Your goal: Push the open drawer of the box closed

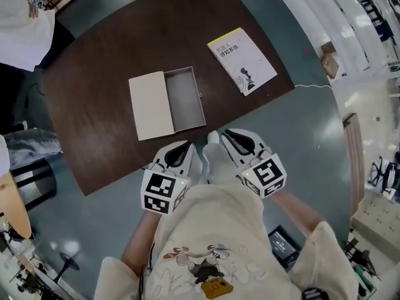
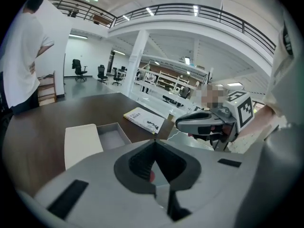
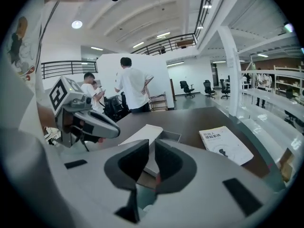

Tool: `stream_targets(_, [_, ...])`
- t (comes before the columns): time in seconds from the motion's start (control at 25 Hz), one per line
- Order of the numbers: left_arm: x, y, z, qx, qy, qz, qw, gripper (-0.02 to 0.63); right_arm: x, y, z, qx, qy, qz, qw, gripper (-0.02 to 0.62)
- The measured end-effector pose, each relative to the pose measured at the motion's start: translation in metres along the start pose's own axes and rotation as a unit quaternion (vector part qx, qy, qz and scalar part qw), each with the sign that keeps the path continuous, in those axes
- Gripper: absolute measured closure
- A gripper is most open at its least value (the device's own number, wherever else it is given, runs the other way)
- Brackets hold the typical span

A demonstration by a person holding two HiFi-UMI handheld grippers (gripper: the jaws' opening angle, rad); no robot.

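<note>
drawer (image 1: 184, 99) sticks fully out of the cream box (image 1: 150, 105), on the side facing the book (image 1: 241, 60), so i judge nothing is done yet. left gripper (image 1: 180, 149) hangs well short of the box, jaws pressed together, empty. right gripper (image 1: 232, 136) beside it shows a narrow gap, empty. the whole push remains.
</note>
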State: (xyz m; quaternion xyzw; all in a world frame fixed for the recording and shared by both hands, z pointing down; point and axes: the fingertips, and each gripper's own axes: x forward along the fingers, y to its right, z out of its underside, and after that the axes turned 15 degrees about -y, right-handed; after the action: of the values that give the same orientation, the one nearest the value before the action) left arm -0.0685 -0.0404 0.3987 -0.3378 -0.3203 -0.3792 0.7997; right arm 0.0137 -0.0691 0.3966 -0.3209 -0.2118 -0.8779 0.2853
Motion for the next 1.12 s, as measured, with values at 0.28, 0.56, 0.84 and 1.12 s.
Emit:
stream_targets(0.28, [0.026,-0.010,-0.005,0.057,-0.056,-0.022,0.9965,0.600,0.031,0.016,0.010,-0.129,-0.049,-0.043,0.989,0.528])
stream_targets(0.56, [0.046,0.000,-0.004,0.063,-0.094,-0.025,0.9932,0.600,0.064,0.044,0.022,-0.274,-0.081,-0.086,0.954,0.488])
stream_targets(0.84, [0.055,-0.012,-0.018,0.003,-0.085,-0.052,0.9950,0.600,0.111,0.077,0.033,-0.353,-0.099,-0.114,0.923,0.463])
stream_targets(1.12, [0.083,-0.027,-0.015,-0.052,-0.097,-0.075,0.9911,0.600,0.158,0.092,0.044,-0.387,-0.115,-0.132,0.905,0.460])
